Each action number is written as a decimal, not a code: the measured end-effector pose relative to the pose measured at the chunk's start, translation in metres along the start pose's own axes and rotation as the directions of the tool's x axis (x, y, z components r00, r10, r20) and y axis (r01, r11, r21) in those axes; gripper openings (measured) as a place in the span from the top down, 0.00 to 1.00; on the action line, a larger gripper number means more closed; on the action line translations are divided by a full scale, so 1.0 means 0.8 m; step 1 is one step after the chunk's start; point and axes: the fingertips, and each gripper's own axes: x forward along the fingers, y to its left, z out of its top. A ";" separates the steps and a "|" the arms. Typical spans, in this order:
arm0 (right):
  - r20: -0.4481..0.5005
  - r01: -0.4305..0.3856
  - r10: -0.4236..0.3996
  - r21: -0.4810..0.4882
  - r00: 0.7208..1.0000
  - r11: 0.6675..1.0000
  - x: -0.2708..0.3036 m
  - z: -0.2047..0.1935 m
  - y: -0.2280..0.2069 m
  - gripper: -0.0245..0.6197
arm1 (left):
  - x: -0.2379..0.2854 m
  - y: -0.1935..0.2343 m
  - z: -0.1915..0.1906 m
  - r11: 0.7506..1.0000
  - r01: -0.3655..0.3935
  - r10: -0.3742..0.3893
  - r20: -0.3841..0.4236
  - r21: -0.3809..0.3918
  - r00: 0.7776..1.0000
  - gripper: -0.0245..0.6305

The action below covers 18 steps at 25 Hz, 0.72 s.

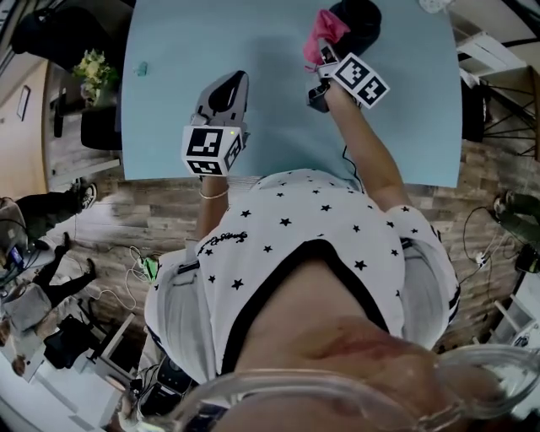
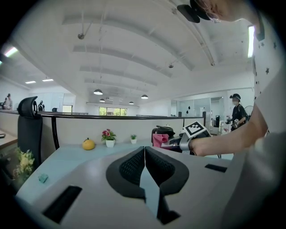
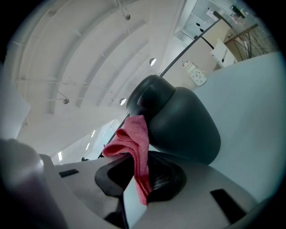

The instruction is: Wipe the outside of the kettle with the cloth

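A dark kettle [image 1: 361, 20] stands at the far side of the pale blue table [image 1: 278, 93]; it fills the right gripper view [image 3: 183, 120] close up. My right gripper [image 1: 321, 57] is shut on a pink cloth [image 1: 325, 32], which bunches up from the jaws and lies against the kettle's side [image 3: 133, 143]. The left gripper [image 1: 226, 89] hovers over the near middle of the table, shut with nothing between its pads. From the left gripper view the kettle [image 2: 163, 132] and cloth [image 2: 159, 139] show to the right, beside the right hand.
A small teal object [image 1: 142, 67] lies near the table's left edge. At the far edge sit an orange fruit [image 2: 88, 144], a small flower pot [image 2: 109, 137] and a tiny plant [image 2: 133, 138]. A black chair [image 2: 29, 129] stands at left. People stand beyond.
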 end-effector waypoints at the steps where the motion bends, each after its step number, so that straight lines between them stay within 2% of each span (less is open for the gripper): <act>1: 0.002 0.008 -0.008 0.000 1.000 1.000 0.001 -0.001 -0.003 0.86 | 0.002 0.001 0.000 1.000 0.005 -0.005 -0.001 0.002 1.000 0.92; 18: -0.070 0.165 -0.162 0.045 0.984 0.985 0.012 -0.054 -0.068 0.86 | 0.018 0.025 -0.010 0.999 0.039 -0.039 -0.006 -0.018 0.999 0.92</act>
